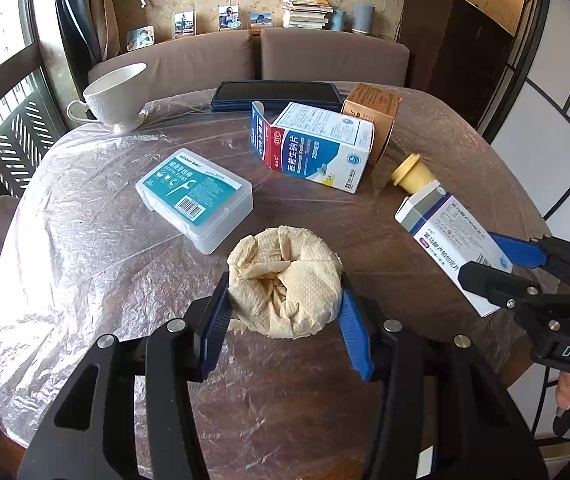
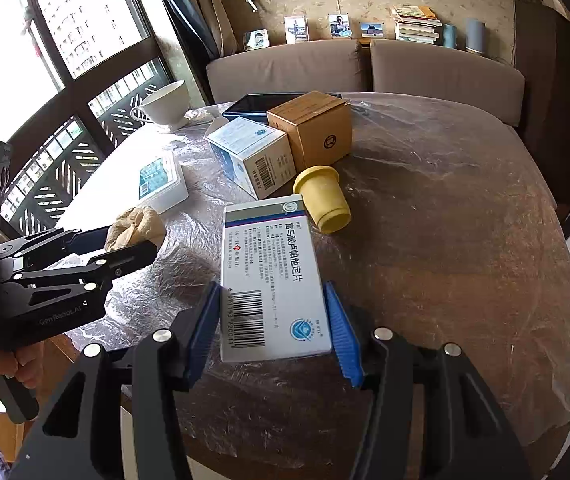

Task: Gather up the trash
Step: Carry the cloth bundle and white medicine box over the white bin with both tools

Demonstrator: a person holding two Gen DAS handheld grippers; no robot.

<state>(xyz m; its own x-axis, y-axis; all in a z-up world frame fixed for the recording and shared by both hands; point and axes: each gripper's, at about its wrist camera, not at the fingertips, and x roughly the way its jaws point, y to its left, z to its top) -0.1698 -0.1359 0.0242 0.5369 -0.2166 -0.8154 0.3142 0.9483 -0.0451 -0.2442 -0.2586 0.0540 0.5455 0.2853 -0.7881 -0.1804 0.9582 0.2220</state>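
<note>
My left gripper (image 1: 285,304) is shut on a crumpled beige paper wad (image 1: 285,280), with a blue finger pressed on each side of it, just above the plastic-covered round table (image 1: 85,280). My right gripper (image 2: 273,320) is shut on a flat white medicine box (image 2: 273,276) with a barcode, held near the table's right front. The box also shows in the left wrist view (image 1: 453,248), and the wad shows in the right wrist view (image 2: 135,226).
On the table stand a dental floss case (image 1: 195,198), an open blue-and-white medicine carton (image 1: 313,146), a brown cardboard box (image 1: 377,114), a yellow cap (image 2: 323,198), a white cup (image 1: 115,94) and a dark tray (image 1: 275,94). A sofa stands behind.
</note>
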